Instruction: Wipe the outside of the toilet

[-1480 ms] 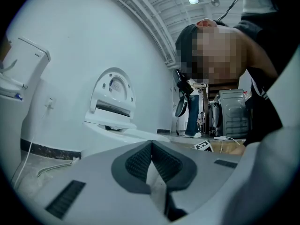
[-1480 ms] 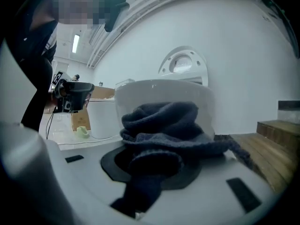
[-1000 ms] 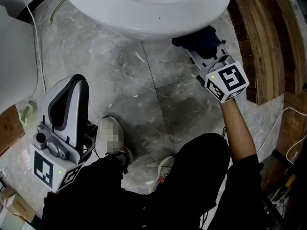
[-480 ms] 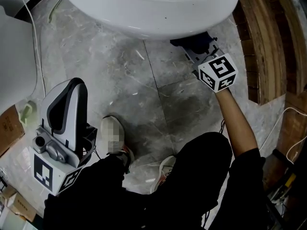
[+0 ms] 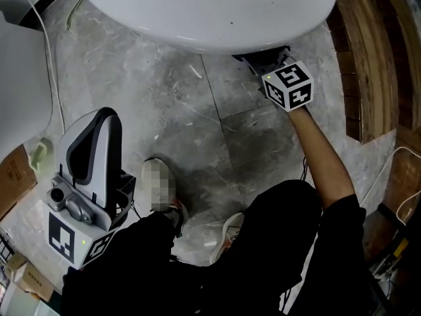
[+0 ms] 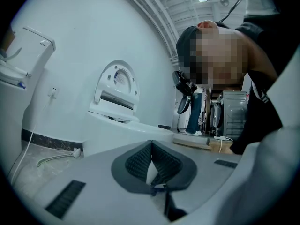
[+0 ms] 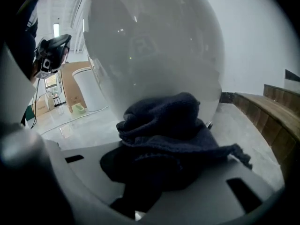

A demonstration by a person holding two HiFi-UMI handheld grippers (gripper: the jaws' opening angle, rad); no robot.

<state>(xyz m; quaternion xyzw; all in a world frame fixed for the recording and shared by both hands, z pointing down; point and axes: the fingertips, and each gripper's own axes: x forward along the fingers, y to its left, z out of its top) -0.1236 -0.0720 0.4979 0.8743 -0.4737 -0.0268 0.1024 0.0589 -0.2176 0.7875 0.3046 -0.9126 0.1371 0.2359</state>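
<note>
The toilet [image 5: 197, 8] filled the 12 o'clock edge of the head view, its white bowl overhanging the grey marble floor [image 5: 171, 117] where I crouched. My right gripper [image 5: 268, 60] reached in at 1 o'clock, its jaws tucked under the bowl's rim and clenched on a dark cloth [image 7: 161, 121]. Its own view showed the cloth bunched in front of the jaws and apparently lying against the lower curve of the bowl, with wooden steps [image 7: 267, 111] off at 3 o'clock. My left gripper [image 6: 151, 163] stood upright at 8 o'clock beside my leg, well apart from the toilet, its jaws pressed together on nothing.

The step in hand, as I judged it, was wiping the underside of the bowl on the side nearest the steps. To do it well, I would have needed a firm grip so the bunched cloth did not slip out. The wad, rather than the hard jaw tips, had to press on the porcelain, in overlapping strokes that followed the curve down toward the base. The risk lay in the tight gap between bowl and floor, where the cloth could drag on the tiles and pick up grit.
</note>
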